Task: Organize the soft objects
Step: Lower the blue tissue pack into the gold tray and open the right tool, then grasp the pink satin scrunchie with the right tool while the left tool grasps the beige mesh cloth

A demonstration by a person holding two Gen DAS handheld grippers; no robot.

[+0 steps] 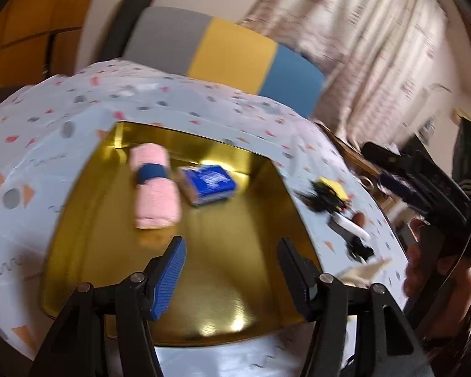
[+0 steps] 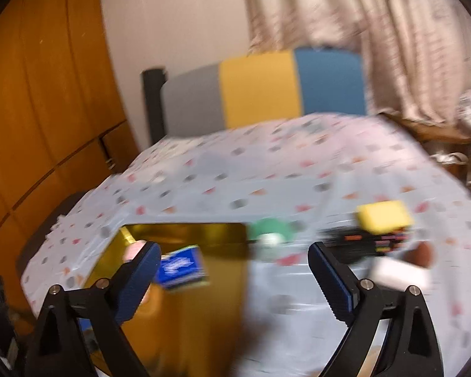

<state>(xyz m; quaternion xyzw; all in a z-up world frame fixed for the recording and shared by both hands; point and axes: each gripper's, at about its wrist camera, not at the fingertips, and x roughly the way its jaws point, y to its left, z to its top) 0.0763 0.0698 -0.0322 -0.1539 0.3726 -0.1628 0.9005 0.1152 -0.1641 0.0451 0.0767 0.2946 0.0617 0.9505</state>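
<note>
A gold tray (image 1: 223, 298) lies on the patterned tablecloth (image 1: 47, 132). In it lie a rolled pink towel with a blue band (image 1: 155, 188) and a blue sponge pack (image 1: 208, 183). My left gripper (image 1: 232, 270) is open and empty just above the tray's near part. My right gripper (image 2: 235, 279) is open and empty above the table, to the right of the tray (image 2: 185, 235). In the right wrist view the blue pack (image 2: 182, 265) and a bit of the pink towel (image 2: 133, 249) show in the tray. A yellow sponge (image 2: 384, 216) sits on the cloth to the right.
A green tape roll (image 2: 270, 232), black items (image 2: 358, 242) and a white object (image 2: 398, 271) lie on the cloth right of the tray. A grey, yellow and blue headboard (image 2: 260, 94) stands behind, with curtains (image 2: 361, 31) and a wooden wardrobe (image 2: 47, 94). The right wrist view is blurred.
</note>
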